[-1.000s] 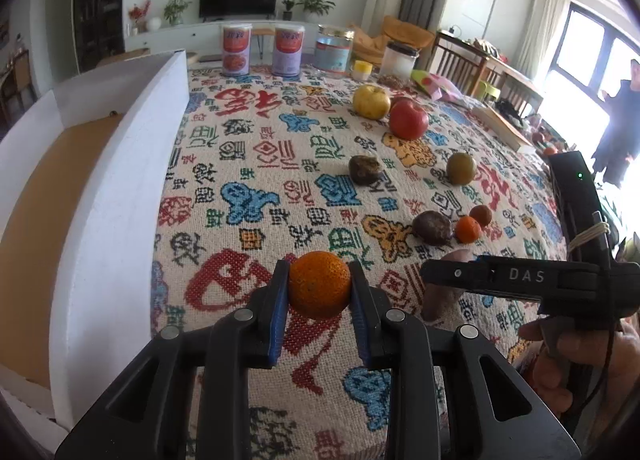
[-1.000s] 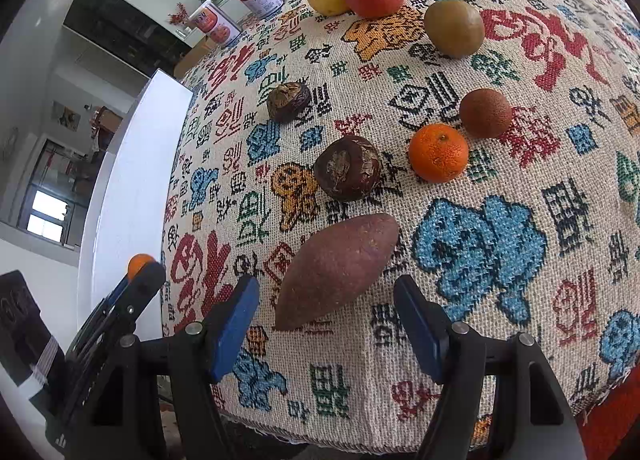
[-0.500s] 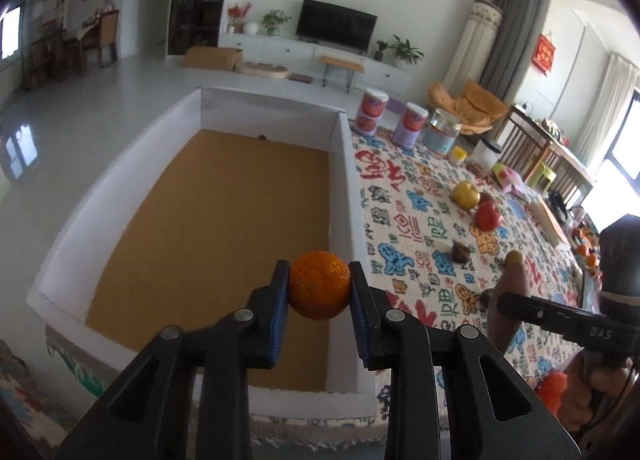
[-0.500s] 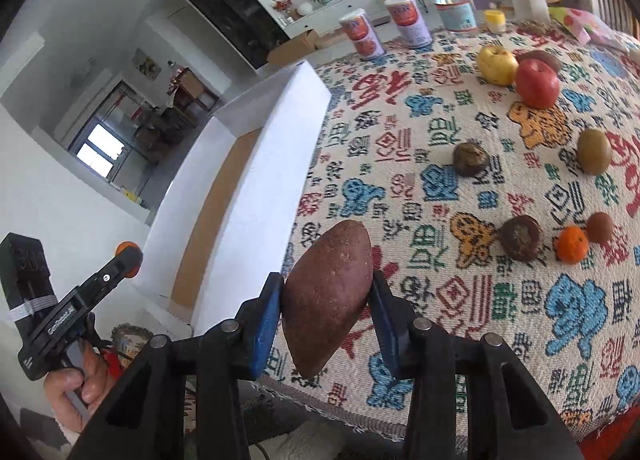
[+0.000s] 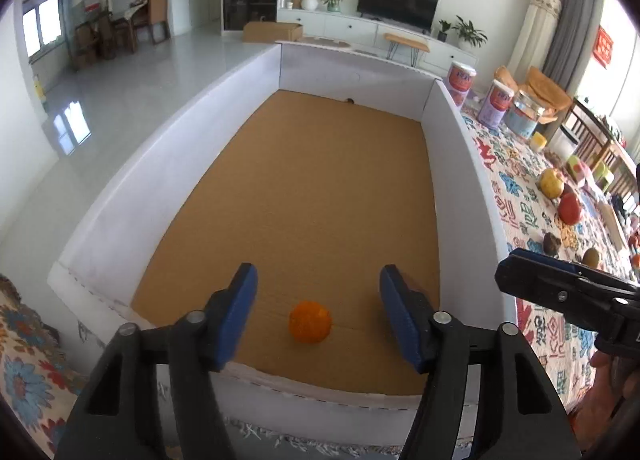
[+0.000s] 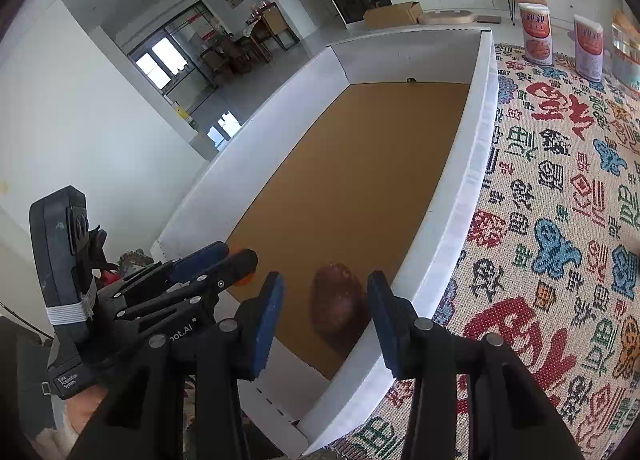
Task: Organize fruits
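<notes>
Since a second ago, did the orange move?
Yes. The orange went from the patterned tablecloth, across the white wall, into the box, and now lies on its brown floor between the left gripper's open fingers.

Orange (image 6: pixel 243 280) mostly behind left claw (image 6: pixel 218 260).

The orange (image 5: pixel 310 321) is small, round and bright, with a pebbled skin. It lies on the brown floor of the white-walled box (image 5: pixel 168 175), close to the near wall, at 6 o'clock in my left view, free between my two spread left fingers and touching neither. The sweet potato (image 6: pixel 338 304) is reddish-brown, long and oval, a little blurred. It is in the same box, near its right wall, at about 6 o'clock in my right view.
</notes>
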